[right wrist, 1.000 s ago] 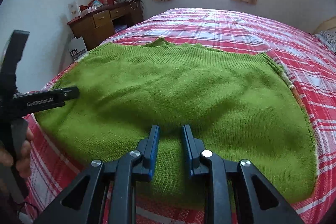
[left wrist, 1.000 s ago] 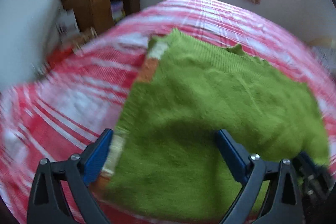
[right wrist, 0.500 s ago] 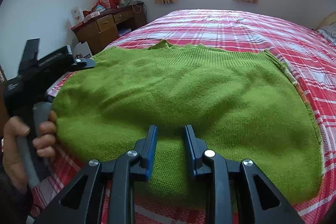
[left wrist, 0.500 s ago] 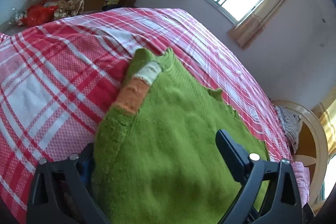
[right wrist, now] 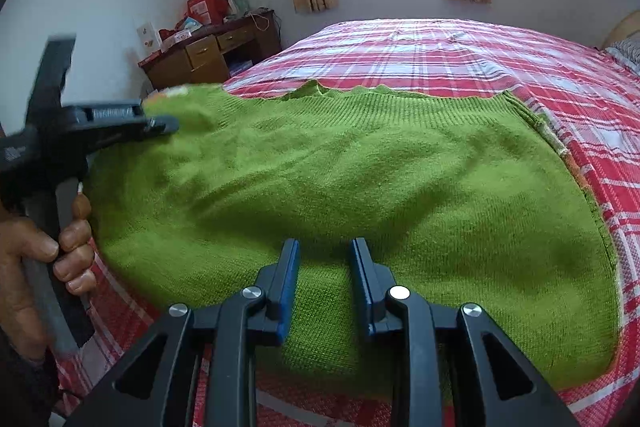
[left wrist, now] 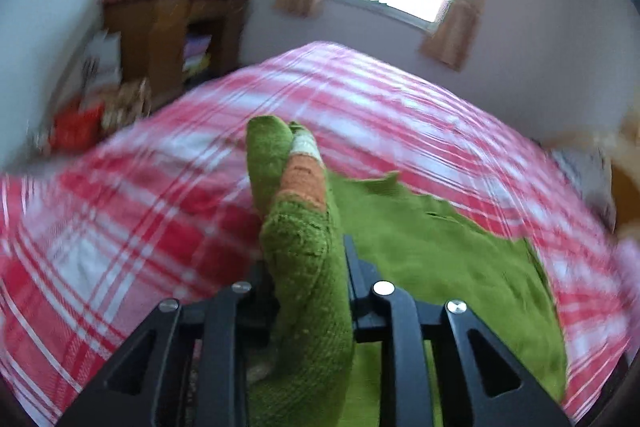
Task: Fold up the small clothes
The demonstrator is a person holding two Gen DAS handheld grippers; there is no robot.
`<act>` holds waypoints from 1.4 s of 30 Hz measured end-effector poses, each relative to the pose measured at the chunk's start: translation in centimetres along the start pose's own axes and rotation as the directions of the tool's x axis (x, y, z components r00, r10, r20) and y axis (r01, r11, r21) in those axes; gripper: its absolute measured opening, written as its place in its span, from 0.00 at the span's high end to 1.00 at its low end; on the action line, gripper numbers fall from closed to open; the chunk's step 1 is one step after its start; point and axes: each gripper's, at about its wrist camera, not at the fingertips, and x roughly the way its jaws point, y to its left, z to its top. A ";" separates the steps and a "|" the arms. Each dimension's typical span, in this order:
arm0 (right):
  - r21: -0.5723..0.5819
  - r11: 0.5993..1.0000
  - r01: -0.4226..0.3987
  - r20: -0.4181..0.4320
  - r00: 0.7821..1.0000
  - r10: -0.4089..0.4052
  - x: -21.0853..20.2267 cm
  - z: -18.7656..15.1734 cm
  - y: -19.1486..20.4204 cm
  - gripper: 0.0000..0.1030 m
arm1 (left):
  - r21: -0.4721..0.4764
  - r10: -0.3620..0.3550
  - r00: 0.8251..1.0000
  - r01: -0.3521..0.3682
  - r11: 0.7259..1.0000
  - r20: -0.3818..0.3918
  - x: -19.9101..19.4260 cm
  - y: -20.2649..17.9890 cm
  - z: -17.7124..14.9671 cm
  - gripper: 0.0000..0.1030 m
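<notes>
Green sweater (right wrist: 340, 187) on red plaid bed (right wrist: 440, 51); left tool (left wrist: 304, 259) just clenched on its edge; right tool (right wrist: 324, 267) slack.

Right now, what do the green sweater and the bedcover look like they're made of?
Green sweater: looks like knitted yarn, wool or acrylic, matte and fuzzy; ribbed rows show near its far edge. Bedcover: seems thin woven cloth, probably cotton, matte; its red and white plaid lies flat with fine creases.

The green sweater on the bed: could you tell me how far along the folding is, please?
Done: the green sweater lies spread flat on the plaid bed. In hand: the left gripper has just closed on its striped-cuff edge. The right gripper rests at the near hem. Left: every fold.
</notes>
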 end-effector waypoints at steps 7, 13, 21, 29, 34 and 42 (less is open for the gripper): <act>0.080 0.996 -0.035 0.030 0.999 0.032 -0.5 -0.2 -1.4 0.73 | 0.260 -0.036 0.999 0.041 0.965 -0.024 0.2 -6.9 -2.4 0.77; 0.106 0.993 -0.058 0.017 0.998 0.057 -0.3 0.0 -1.8 0.73 | 0.303 -0.035 0.997 0.056 0.951 -0.074 1.6 -7.4 -4.8 0.77; 0.190 0.967 -0.172 0.017 0.985 0.172 -0.3 5.0 -4.6 0.32 | 0.225 -0.117 0.990 0.133 0.965 -0.083 1.7 -6.1 -4.7 0.77; 0.339 0.884 -0.321 -0.102 0.922 0.374 7.9 11.3 -5.0 0.26 | 0.213 -0.137 0.987 0.152 0.965 -0.084 2.1 -6.2 -4.5 0.77; 0.235 0.937 -0.260 -0.190 0.933 0.306 11.4 12.4 -2.0 0.50 | 0.193 -0.159 0.984 0.173 0.966 -0.084 2.1 -5.9 -4.4 0.76; 0.091 0.973 -0.214 -0.167 0.959 0.227 10.7 12.9 -0.7 0.87 | 0.228 -0.121 0.989 0.136 0.964 -0.081 1.3 -7.2 -4.4 0.76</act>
